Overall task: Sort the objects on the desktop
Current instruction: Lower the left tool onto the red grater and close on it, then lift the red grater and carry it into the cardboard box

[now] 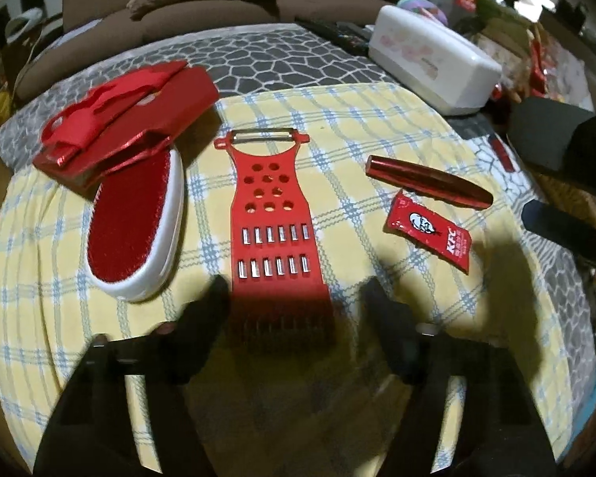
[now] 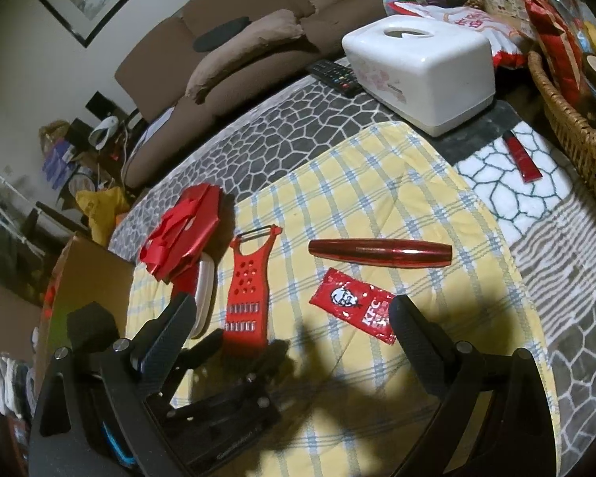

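A red flat grater (image 1: 276,214) with a peeler blade at its far end lies on the yellow checked cloth (image 1: 357,127). My left gripper (image 1: 296,292) straddles the grater's near end; the left fingertip (image 1: 216,290) is at its edge, the right one stands a little off it, so the jaws are open. To its right lie a red tapered tube (image 1: 429,181) and a red KFC sachet (image 1: 429,234). A red-and-white brush (image 1: 135,222) lies left, partly under a red ribboned box (image 1: 123,119). My right gripper (image 2: 292,318) hovers wide open and empty near the sachet (image 2: 353,304) and the grater (image 2: 248,290).
A white tissue box (image 2: 421,67) and a remote (image 2: 333,71) sit at the back of the grey patterned table. A wicker basket (image 2: 576,119) stands at the right, a small red sachet (image 2: 522,157) beside it. A cardboard box (image 2: 87,278) stands off the table's left edge.
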`<state>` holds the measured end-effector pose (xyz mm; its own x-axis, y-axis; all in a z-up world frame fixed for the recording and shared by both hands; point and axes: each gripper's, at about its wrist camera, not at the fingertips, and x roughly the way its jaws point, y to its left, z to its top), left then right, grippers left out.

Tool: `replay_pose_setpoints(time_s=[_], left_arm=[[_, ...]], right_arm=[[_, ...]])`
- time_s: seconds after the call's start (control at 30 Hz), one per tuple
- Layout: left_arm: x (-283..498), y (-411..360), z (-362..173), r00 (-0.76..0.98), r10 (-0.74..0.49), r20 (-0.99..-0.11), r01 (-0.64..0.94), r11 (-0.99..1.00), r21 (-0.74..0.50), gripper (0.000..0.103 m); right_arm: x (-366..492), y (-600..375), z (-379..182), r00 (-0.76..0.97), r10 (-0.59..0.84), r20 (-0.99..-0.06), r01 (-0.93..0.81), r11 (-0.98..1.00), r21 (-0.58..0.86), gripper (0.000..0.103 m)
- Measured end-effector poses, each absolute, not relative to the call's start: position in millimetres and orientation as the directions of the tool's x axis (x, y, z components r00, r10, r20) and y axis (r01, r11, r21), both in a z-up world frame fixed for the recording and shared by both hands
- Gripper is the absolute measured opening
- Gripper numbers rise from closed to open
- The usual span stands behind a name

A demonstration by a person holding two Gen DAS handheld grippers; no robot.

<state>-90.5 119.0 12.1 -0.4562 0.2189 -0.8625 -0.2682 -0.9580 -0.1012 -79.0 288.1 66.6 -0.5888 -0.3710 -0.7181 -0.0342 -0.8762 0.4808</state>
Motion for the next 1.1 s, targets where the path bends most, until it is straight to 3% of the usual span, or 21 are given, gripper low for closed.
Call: replay_pose_setpoints(time_s=[0.27,0.47,0.87,0.97,1.1], left_arm=[[-76,89,20,-0.429,0.315,-0.847,-0.281,-0.937,-0.207,0.049],[-62,63,34,-0.415,0.39,-0.822,-0.255,-0.917,-0.307,0.049],[-42,43,33,-0.376,0.435,-0.818,-0.266,-0.896,-0.354,0.048],[-35,40,31,-0.363,0.443,-0.82,-0.274,-0.892,-0.36,0.048],[-29,37,30,-0.35,0.448,-0.823,-0.285,-0.888,-0.362,0.048]], right_arm=[[-82,278,62,-0.566,-0.454,-0.688,-0.017,-0.828,0.561,0.097],[-87,266,27,-0.461,-0.637,-0.618,-0.053,-0.676,0.735,0.072],[-95,230,-3,-0.358,-0.687,-0.633,-0.051,-0.662,0.748,0.068],[-100,228,-10,-0.357,-0.715,-0.601,-0.075,-0.619,0.782,0.062],[-102,217,-20,-0.327,-0.733,-0.596,-0.08,-0.607,0.79,0.046]])
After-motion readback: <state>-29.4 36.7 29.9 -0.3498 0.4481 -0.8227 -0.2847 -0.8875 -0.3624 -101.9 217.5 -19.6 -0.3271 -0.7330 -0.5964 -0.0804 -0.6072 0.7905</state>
